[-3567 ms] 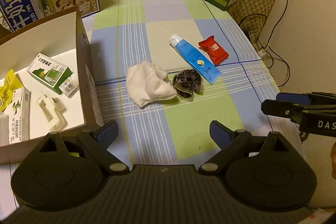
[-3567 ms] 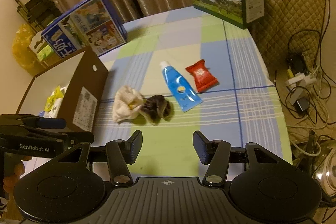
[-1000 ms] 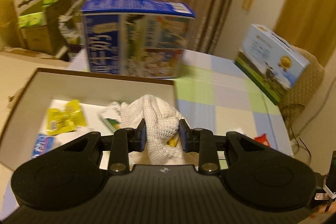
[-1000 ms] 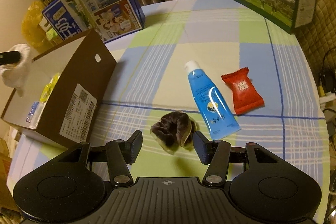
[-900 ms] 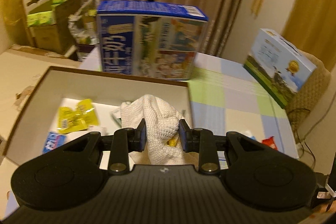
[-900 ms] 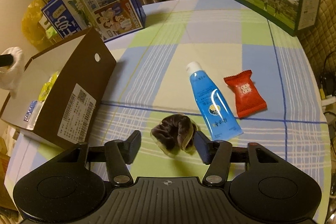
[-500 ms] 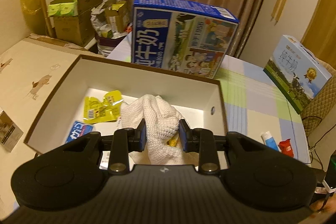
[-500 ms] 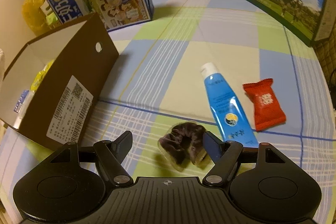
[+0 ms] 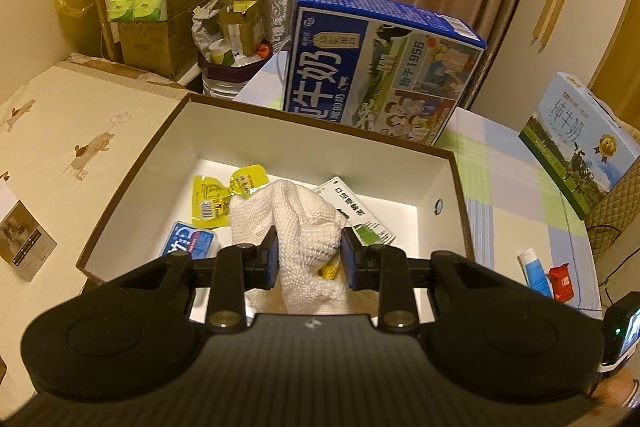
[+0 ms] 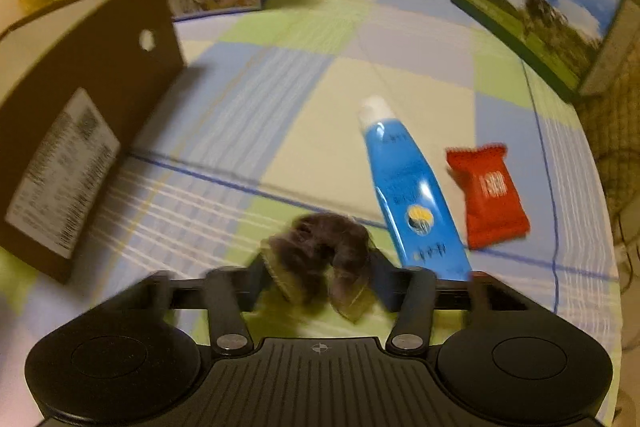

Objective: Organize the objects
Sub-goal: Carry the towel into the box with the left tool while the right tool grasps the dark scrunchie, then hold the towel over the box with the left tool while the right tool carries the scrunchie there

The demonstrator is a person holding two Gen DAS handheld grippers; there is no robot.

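Your left gripper (image 9: 308,259) has its jaws clenched on the white knit cloth (image 9: 296,227), held above the open cardboard box (image 9: 132,167), over the packets lying inside. Your right gripper (image 10: 318,277) sits low over the worktop (image 10: 320,75), jaws on either side of the dark scrunchie (image 10: 320,251); motion blur hides whether they grip it. The blue tube (image 10: 408,183) and red sachet (image 10: 490,195) lie just right of it

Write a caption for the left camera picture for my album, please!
Left gripper holds a white knitted cloth above the open cardboard box.
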